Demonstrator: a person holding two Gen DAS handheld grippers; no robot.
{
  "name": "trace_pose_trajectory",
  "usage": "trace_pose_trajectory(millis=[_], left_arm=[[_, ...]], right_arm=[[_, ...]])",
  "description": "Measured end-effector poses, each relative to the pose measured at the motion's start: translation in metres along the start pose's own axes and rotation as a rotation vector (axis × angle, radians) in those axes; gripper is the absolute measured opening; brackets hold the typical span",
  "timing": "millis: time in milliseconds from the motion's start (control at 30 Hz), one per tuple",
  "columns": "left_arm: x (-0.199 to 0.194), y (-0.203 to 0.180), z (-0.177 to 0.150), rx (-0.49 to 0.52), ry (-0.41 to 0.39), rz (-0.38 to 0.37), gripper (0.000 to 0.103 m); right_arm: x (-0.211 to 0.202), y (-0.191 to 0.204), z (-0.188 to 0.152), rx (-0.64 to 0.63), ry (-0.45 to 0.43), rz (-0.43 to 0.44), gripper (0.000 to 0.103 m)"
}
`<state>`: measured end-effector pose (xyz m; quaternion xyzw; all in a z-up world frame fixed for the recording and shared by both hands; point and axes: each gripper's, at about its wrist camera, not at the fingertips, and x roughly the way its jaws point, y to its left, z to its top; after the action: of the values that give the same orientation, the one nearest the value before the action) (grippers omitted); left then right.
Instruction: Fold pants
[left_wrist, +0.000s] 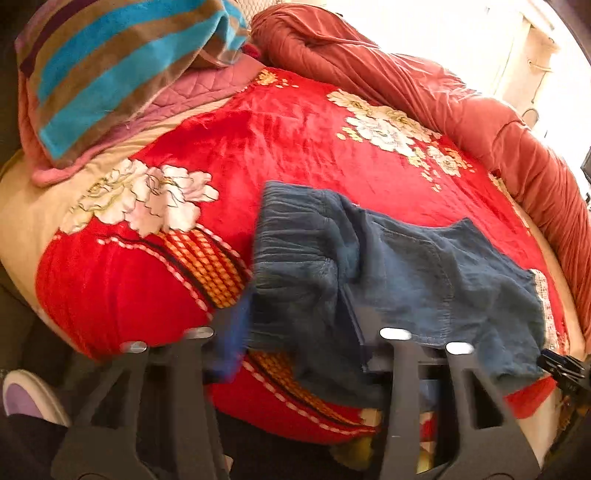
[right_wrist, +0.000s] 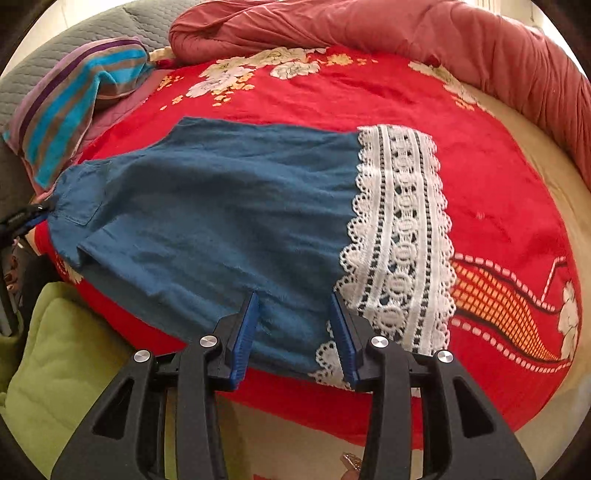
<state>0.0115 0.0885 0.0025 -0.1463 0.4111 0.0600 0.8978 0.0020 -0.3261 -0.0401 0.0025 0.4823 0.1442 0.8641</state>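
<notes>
Here the blue pants lie flat near the front edge of the bed, on its red flowered blanket, white lace hem toward the right. The right gripper hangs over their near edge, jaws apart, nothing pinched. The left gripper is blurred; its jaws seem apart by the waistband.

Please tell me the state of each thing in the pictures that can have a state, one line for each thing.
blue pants: lying on the bed, already folded over, lace cuff to one side.
lace cuff: flat on the blanket.
red blanket: spread over the bed.
striped pillow: propped at the bed's edge.
right gripper: open, over the pants' near edge.
left gripper: blurred, jaws apart, cloth between them.
</notes>
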Motion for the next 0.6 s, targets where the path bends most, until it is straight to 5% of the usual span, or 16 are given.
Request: trace_pose_trajectory(millis=[233, 467, 600], left_arm=[[0.0, 0.031, -0.002, -0.064, -0.006, -0.012, 0.046], [-0.063, -0.021, -0.001, 0.107, -0.163, -0.021, 0.061], [-0.058, -0.074, -0.009, 0.252, -0.117, -0.118, 0.064]], right_arm=[[0.003, 0.004, -0.008, -0.029, 0.009, -0.02, 0.038], [-0.022, 0.014, -0.005, -0.102, -0.066, 0.03, 0.038], [-0.021, 0.046, -0.009, -0.276, -0.072, 0.081, 0.038]])
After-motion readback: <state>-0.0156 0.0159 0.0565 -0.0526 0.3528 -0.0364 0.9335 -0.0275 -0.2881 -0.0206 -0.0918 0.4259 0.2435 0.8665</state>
